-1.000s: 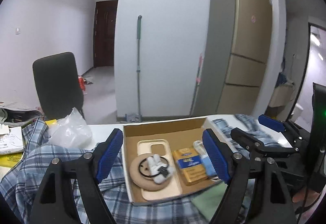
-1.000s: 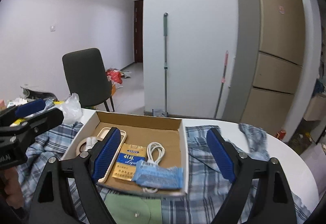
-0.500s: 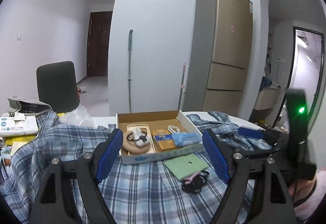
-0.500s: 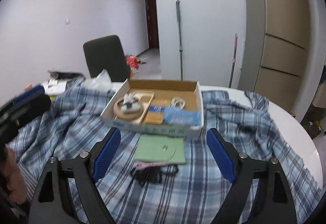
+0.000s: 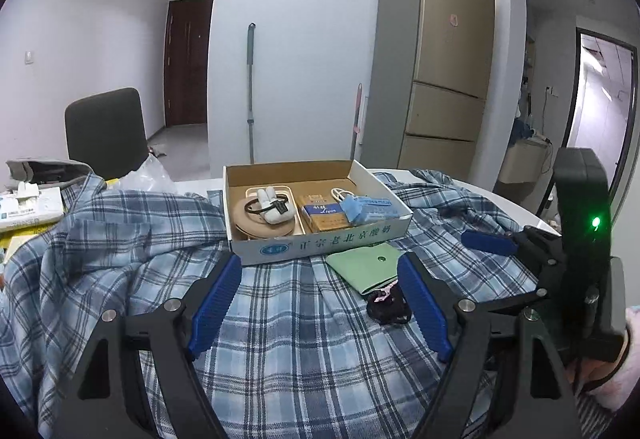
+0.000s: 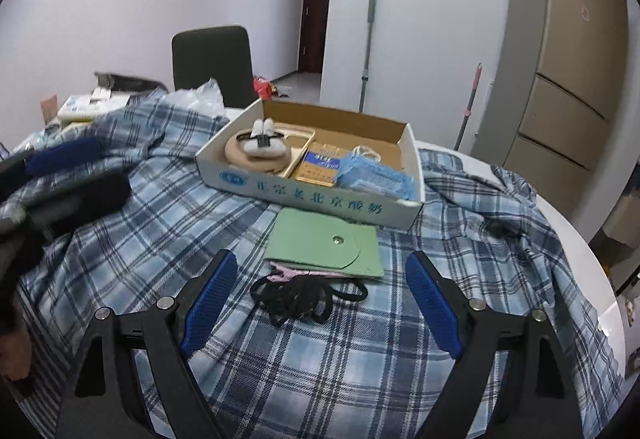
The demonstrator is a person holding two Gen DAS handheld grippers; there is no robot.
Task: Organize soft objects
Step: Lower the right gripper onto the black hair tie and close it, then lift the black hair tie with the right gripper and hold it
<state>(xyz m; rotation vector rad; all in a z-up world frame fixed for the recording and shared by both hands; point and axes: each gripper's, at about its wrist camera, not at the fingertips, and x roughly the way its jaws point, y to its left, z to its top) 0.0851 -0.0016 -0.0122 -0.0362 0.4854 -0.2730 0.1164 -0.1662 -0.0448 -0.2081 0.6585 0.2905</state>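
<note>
A blue plaid shirt lies spread over the round white table. On it stand a cardboard box of small items, a green pouch and a black hair tie bundle. My left gripper is open and empty above the shirt, in front of the box. My right gripper is open and empty, with the pouch and hair ties between its fingers' line. The right gripper also shows in the left wrist view.
A dark chair stands behind the table. Papers and a plastic bag lie at the far left. A fridge and a mop stand by the back wall. The table's white edge shows at the right.
Both grippers have pulled back from the box toward the near side of the table and tilted down. The pouch and hair ties have come into view. Both stay open.
</note>
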